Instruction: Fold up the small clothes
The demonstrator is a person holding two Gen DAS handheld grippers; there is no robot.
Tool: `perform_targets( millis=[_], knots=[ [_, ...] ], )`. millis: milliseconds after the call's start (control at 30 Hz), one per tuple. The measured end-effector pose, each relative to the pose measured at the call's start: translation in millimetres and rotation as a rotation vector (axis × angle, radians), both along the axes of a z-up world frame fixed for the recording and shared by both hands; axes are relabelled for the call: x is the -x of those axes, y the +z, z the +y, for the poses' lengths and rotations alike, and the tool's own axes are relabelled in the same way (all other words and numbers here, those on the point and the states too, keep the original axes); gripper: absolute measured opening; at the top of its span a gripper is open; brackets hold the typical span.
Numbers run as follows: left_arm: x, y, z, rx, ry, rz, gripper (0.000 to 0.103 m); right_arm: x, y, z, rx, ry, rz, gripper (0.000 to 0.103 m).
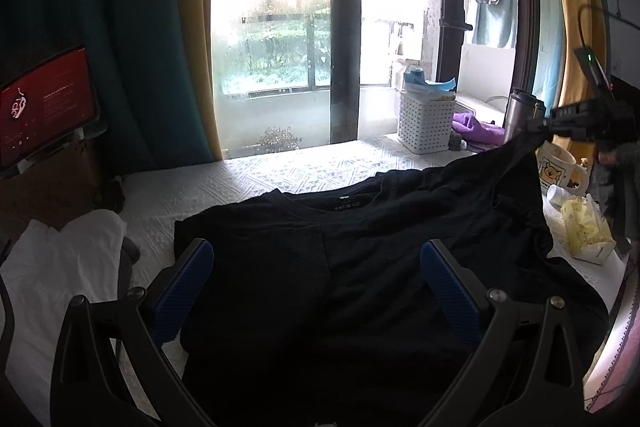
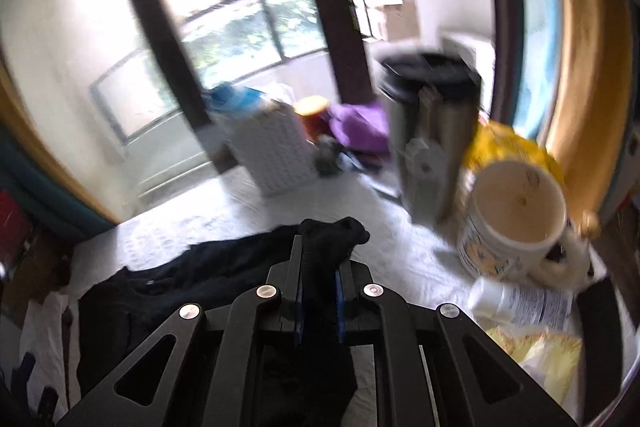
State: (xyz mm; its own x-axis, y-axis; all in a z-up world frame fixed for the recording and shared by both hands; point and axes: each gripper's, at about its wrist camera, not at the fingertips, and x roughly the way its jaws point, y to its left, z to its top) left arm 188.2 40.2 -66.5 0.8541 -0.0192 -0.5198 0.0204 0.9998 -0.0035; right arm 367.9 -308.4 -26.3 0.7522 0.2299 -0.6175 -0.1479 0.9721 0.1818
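A black T-shirt (image 1: 360,267) lies on the white patterned table cover (image 1: 280,171), collar and label facing the window. My left gripper (image 1: 316,283) is open, its blue pads (image 1: 188,291) wide apart just above the shirt's near part, holding nothing. My right gripper (image 2: 319,291) is shut on a bunched corner of the black T-shirt (image 2: 332,231) and holds it lifted above the table. In the left wrist view the right gripper (image 1: 540,131) is at the far right, pulling the shirt's right side up into a taut ridge.
A white garment (image 1: 60,267) lies at the left. At the back right stand a white basket (image 1: 426,121), purple cloth (image 1: 476,127), a steel tumbler (image 2: 436,139), a bear mug (image 2: 516,219), a white bottle (image 2: 520,303) and a yellow packet (image 1: 586,231). A monitor (image 1: 44,103) stands left.
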Motion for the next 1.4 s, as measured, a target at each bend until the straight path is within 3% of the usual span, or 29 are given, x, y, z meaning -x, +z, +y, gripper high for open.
perform_targets(
  millis=[167,300,433,633,833,1000,1200,1267,1333,1400],
  knots=[
    [8.5,1.8,11.1,0.005,0.013,-0.02,0.102,-1.1,17.7,44.0,0.046,0.144,-0.018,0.011],
    [14.5,-0.2,26.3,0.021,0.043,-0.023,0.102,-8.0,14.8,83.5,0.053,0.253,0.008,0.011],
    [19.0,-3.6,42.0,0.037,0.079,-0.02,0.102,-15.9,-2.1,125.7,0.083,0.359,0.071,0.011],
    [22.8,-8.5,58.0,0.047,0.114,-0.008,0.102,-22.6,-55.7,183.5,0.162,0.497,0.209,0.011],
    [21.0,-12.7,61.4,0.053,0.117,0.008,0.102,-18.4,-95.2,211.9,0.259,0.511,0.256,0.012],
    [18.6,-14.4,56.2,0.041,0.103,0.019,0.102,-19.9,-123.6,212.4,0.254,0.498,0.279,0.012],
    [11.1,-22.2,50.6,0.01,0.107,0.052,0.102,-15.5,-134.7,208.3,0.241,0.485,0.243,0.013],
    [8.0,-24.7,48.2,-0.008,0.104,0.068,0.102,-13.9,-130.4,204.7,0.231,0.487,0.238,0.03],
    [3.1,-26.9,44.0,-0.022,0.089,0.088,0.102,-8.4,-120.7,198.3,0.196,0.482,0.208,0.098],
    [-4.6,-29.7,39.4,-0.04,0.07,0.11,0.102,-2.2,-110.8,190.9,0.174,0.485,0.179,0.103]
  ],
)
